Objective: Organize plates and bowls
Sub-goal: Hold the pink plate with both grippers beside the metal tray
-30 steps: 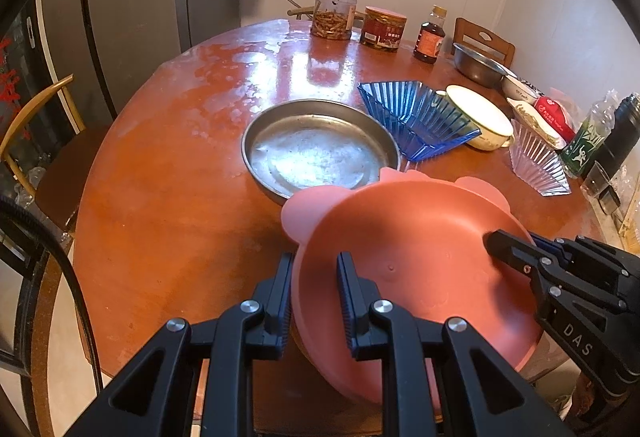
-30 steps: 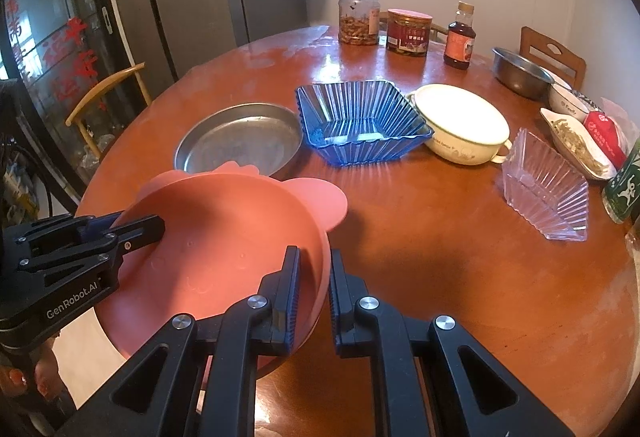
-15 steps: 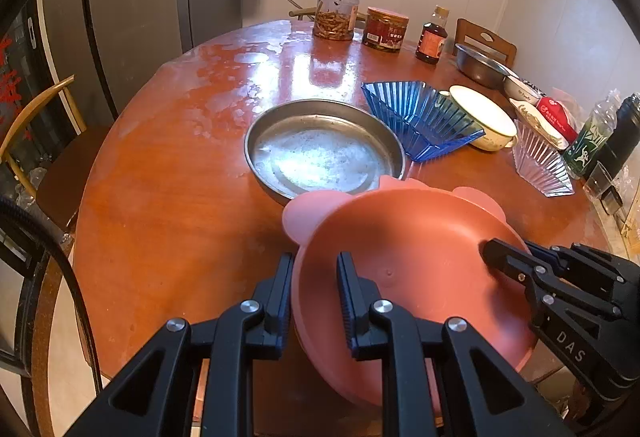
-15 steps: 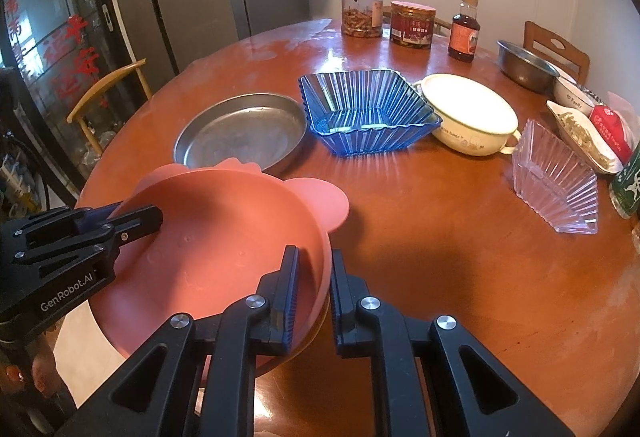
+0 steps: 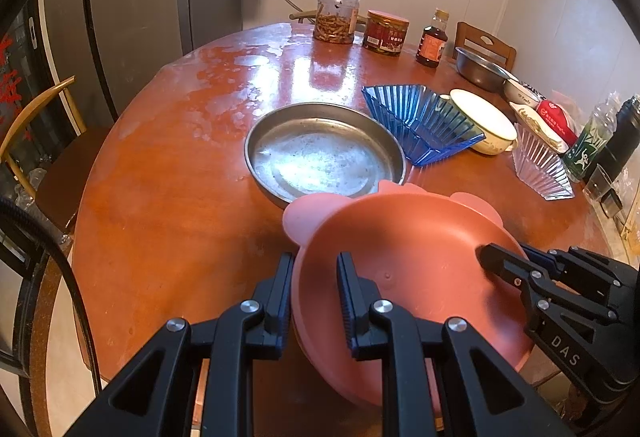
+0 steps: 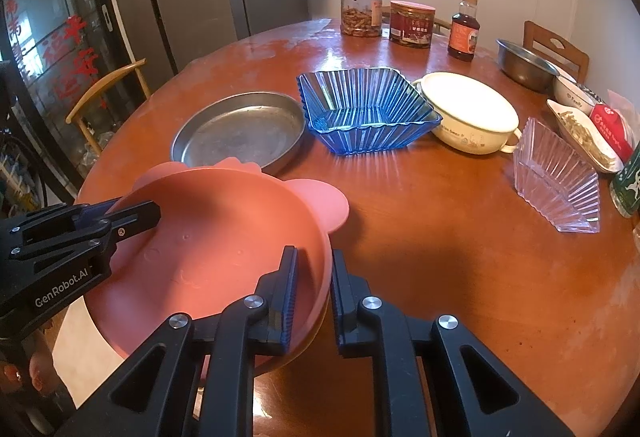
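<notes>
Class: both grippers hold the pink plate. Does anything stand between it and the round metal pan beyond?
Nothing visible. The pink plate, gripped by both left gripper and right gripper, has its ear overlapping the metal pan rim.

Each tool (image 5: 314, 287) (image 6: 314, 283) is matte black with silver screws, blue ribbed pads and white lettering.

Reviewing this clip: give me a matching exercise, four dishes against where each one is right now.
Things:
1. pink plate
2. steel pan
3. blue ribbed dish
4. clear ribbed dish

Places:
A. on the table, alone near the right edge
B. gripped by the left gripper and the right gripper at the table's near edge
C. between the steel pan and the cream bowl
D. just beyond the pink plate

Pairs: 1-B, 2-D, 3-C, 4-A
</notes>
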Demonstrator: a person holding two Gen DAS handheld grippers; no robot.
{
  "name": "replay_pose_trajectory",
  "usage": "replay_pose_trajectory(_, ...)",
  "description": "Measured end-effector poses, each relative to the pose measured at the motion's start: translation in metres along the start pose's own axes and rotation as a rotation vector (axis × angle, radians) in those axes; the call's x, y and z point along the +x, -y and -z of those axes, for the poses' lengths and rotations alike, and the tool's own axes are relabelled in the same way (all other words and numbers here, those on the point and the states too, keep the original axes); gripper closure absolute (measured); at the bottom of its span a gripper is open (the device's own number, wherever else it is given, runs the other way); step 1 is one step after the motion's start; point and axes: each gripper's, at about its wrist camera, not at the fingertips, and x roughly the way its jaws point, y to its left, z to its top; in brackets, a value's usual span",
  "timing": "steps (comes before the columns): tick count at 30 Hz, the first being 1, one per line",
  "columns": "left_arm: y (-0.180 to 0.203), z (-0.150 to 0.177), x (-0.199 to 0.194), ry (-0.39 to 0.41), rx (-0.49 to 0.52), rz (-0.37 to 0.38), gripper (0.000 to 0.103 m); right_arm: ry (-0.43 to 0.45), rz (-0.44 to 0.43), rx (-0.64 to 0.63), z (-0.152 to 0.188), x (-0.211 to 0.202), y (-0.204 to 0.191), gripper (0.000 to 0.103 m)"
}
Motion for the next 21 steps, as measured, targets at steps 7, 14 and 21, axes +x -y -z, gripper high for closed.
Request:
replay_pose_trajectory(7, 0.0002, 0.0008, 0.0032, -0.007, 0.001, -0.008, 0.081, 0.003, 0.009, -0.018, 0.0002, -0.0001, -0.0035, 0.085)
replay_pose_trajectory(14, 0.0000, 0.0012, 0.0042, -0.002, 0.005, -0.011, 0.081, 0.000, 0.012, -0.024, -0.0002, 0.0008, -0.0045, 0.084)
replay_pose_trajectory(21, 0.0004, 0.0023, 0.0045, -0.004, 0.002, -0.010, 0.081, -0.008, 0.003, -0.023, 0.0005, 0.0001, -0.0050, 0.083)
